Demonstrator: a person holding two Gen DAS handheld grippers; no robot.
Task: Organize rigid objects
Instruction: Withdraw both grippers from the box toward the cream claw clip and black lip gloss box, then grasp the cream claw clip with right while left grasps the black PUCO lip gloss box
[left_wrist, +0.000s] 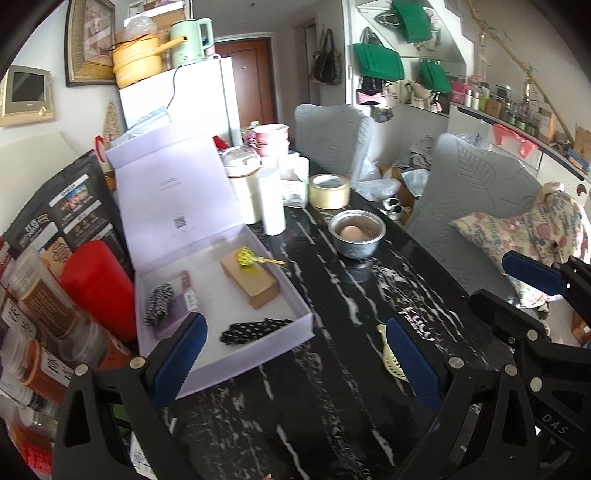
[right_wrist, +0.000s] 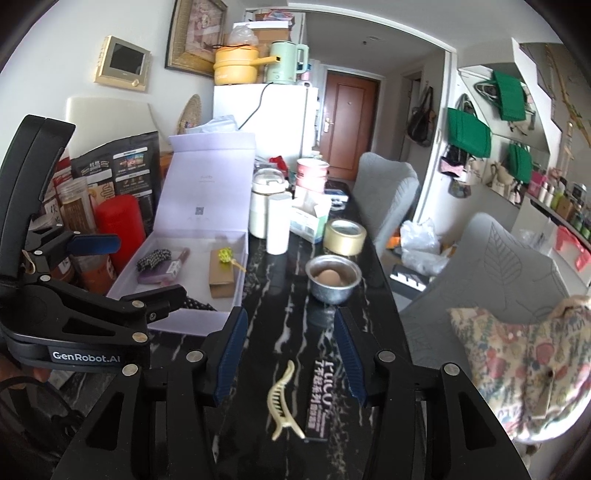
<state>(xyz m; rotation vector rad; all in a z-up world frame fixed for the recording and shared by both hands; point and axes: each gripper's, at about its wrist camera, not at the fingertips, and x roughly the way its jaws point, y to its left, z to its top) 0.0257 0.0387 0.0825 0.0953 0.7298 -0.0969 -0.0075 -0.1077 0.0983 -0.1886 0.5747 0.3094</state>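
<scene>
Black marble table (right_wrist: 280, 258), cluttered at the rear. Right gripper (right_wrist: 291, 354) parted, empty, poised over cream hair claw (right_wrist: 282, 402) lying beside black labelled stick (right_wrist: 321, 398). Left gripper (left_wrist: 295, 354) spread wide, empty, near lilac box (left_wrist: 303, 314). Best grasped across the clip's spine, clear of the stick. Right view: whole clip; left view: only its tip, but the box interior.

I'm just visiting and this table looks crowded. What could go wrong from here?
The cream hair clip lies flat beside a black packet, so the open right gripper might pinch the packet too or skid on the glossy table. Farther along, the egg sits loose in a metal bowl; a bump from either gripper could tip it.
</scene>
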